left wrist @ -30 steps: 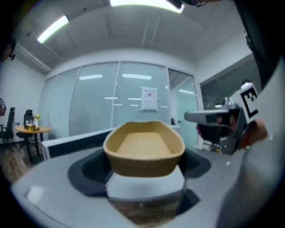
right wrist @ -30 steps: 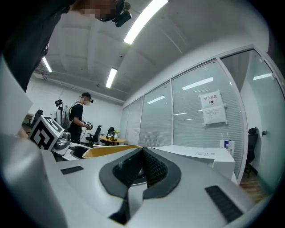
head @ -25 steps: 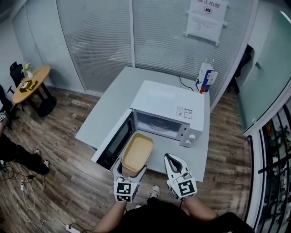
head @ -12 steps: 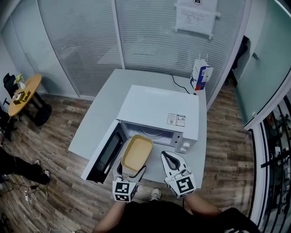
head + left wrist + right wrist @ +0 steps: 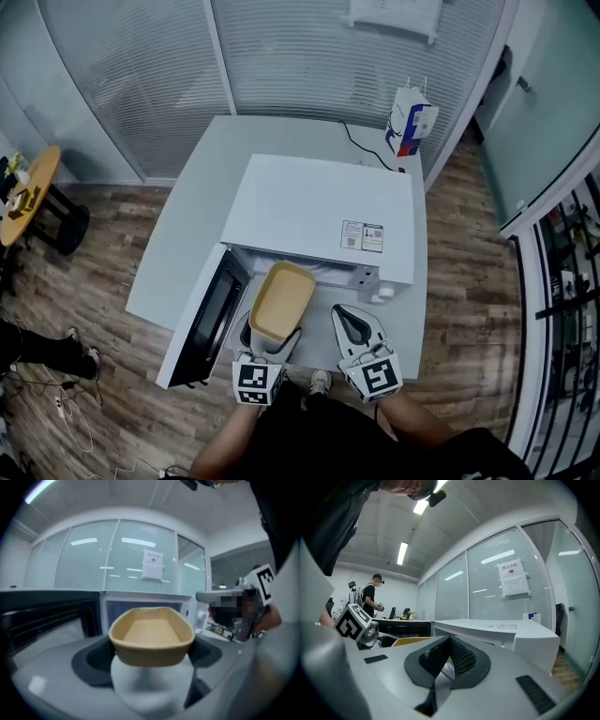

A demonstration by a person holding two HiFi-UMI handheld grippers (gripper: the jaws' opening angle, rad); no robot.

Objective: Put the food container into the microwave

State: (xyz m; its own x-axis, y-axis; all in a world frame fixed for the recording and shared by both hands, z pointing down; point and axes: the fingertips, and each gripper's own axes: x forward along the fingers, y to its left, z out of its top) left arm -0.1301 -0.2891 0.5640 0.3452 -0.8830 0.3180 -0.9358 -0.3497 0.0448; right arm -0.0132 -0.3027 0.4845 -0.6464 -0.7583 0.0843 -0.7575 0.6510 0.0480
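A tan, empty food container (image 5: 281, 300) is held level by my left gripper (image 5: 266, 345), which is shut on its near end. The container (image 5: 151, 633) sits right in front of the microwave's open cavity (image 5: 140, 612). The white microwave (image 5: 319, 216) stands on a grey table, its door (image 5: 208, 314) swung out to the left. My right gripper (image 5: 357, 325) hovers to the right of the container, in front of the control panel (image 5: 379, 286), jaws shut with nothing between them. In the right gripper view the container's yellow edge (image 5: 412, 641) shows at the left.
A blue and white carton (image 5: 410, 123) stands at the table's far right corner, with a cable (image 5: 361, 148) beside it. Frosted glass walls enclose the back. A round wooden table (image 5: 26, 187) stands far left. A person (image 5: 371, 596) stands in the background of the right gripper view.
The microwave has come closer in the head view. The container in my left gripper has moved forward to the mouth of the cavity. My right gripper has kept alongside.
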